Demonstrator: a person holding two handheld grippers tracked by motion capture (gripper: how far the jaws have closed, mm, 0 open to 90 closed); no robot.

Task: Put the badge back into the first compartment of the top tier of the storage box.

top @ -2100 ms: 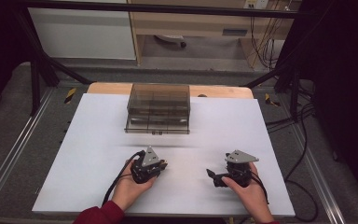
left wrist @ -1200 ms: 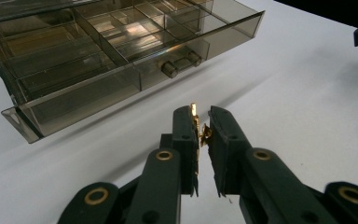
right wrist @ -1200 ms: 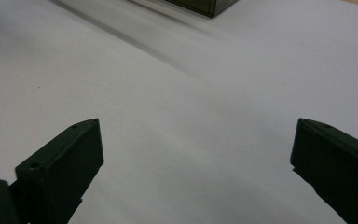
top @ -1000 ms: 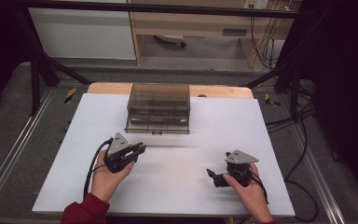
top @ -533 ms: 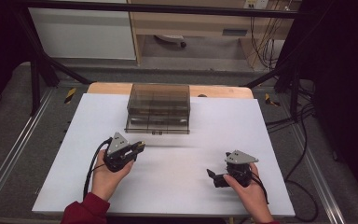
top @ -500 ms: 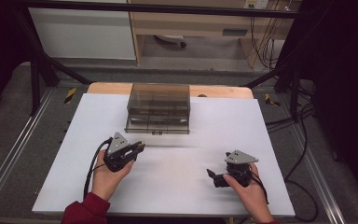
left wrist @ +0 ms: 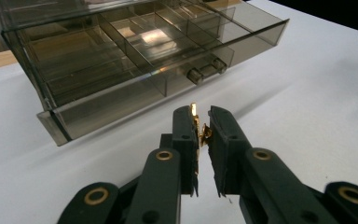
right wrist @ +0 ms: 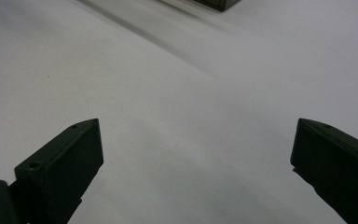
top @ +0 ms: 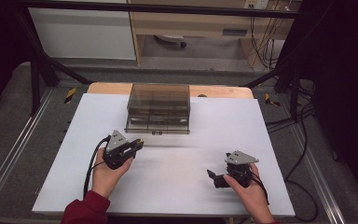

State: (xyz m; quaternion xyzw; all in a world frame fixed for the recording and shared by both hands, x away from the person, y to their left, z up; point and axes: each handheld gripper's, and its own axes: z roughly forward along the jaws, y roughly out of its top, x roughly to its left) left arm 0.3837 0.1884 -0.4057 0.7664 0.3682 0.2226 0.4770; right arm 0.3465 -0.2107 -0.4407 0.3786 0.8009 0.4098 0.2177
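Since 2 seconds ago the left gripper (left wrist: pixel 202 128), pinching a small gold clip (left wrist: pixel 198 130), has swung toward the smoked drawer box (top: pixel 158 108), nearing drop-off, while the right gripper (top: pixel 220 177) rests open.

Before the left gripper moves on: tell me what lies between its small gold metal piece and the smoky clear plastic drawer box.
Nothing visible: only bare white tabletop separates the small gold metal piece, pinched in the left gripper, from the smoky clear plastic drawer box.

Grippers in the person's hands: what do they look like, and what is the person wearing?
Each is a black tool. The left gripper and right gripper each carry a grey three-cornered plate on top and trail a black cable. Up close, the left one's jaws are flat black bars with brass-coloured rivets at the joints. A dark red sleeve covers the left forearm.
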